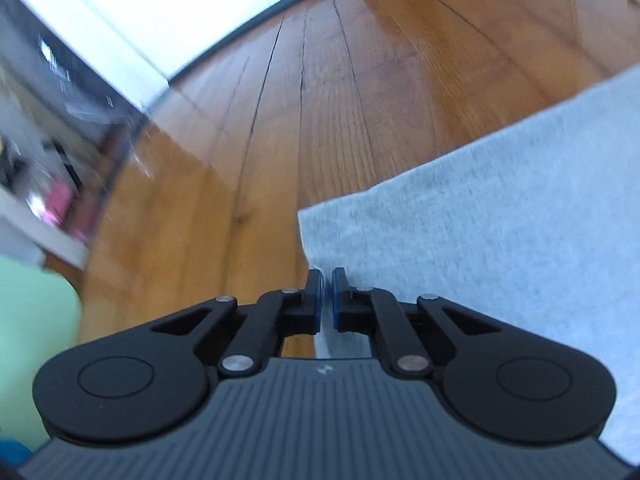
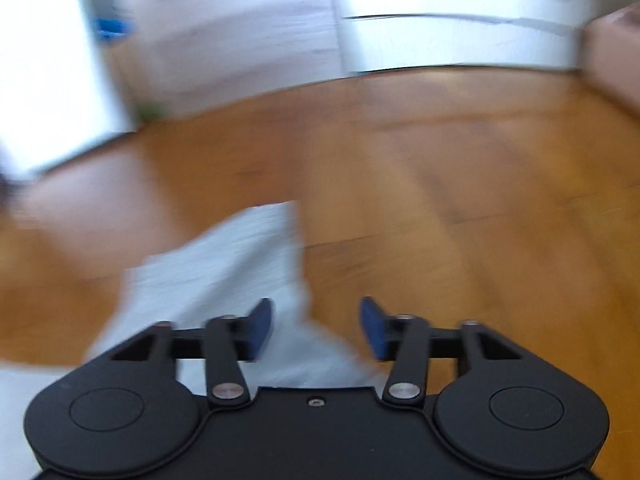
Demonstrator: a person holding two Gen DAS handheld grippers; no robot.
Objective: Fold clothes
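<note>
A light grey garment [image 1: 500, 220] lies flat on the wooden floor [image 1: 320, 100], filling the right side of the left wrist view. My left gripper [image 1: 326, 280] is shut on the garment's left edge near its corner, and a pale strip of cloth shows between the blue pads. In the blurred right wrist view the same grey garment [image 2: 224, 264] runs from the lower left under my right gripper [image 2: 316, 316]. That gripper stands open, its blue pads [image 2: 262, 324] wide apart. Cloth lies below the gap and the pads do not press on it.
A dark shelf unit with pink and mixed items [image 1: 60, 184] stands at the left, with a pale green object [image 1: 32, 340] below it. White skirting [image 1: 248, 28] borders the floor. White cabinet fronts [image 2: 440, 32] and a brownish box [image 2: 612, 48] stand beyond the wooden floor [image 2: 440, 200].
</note>
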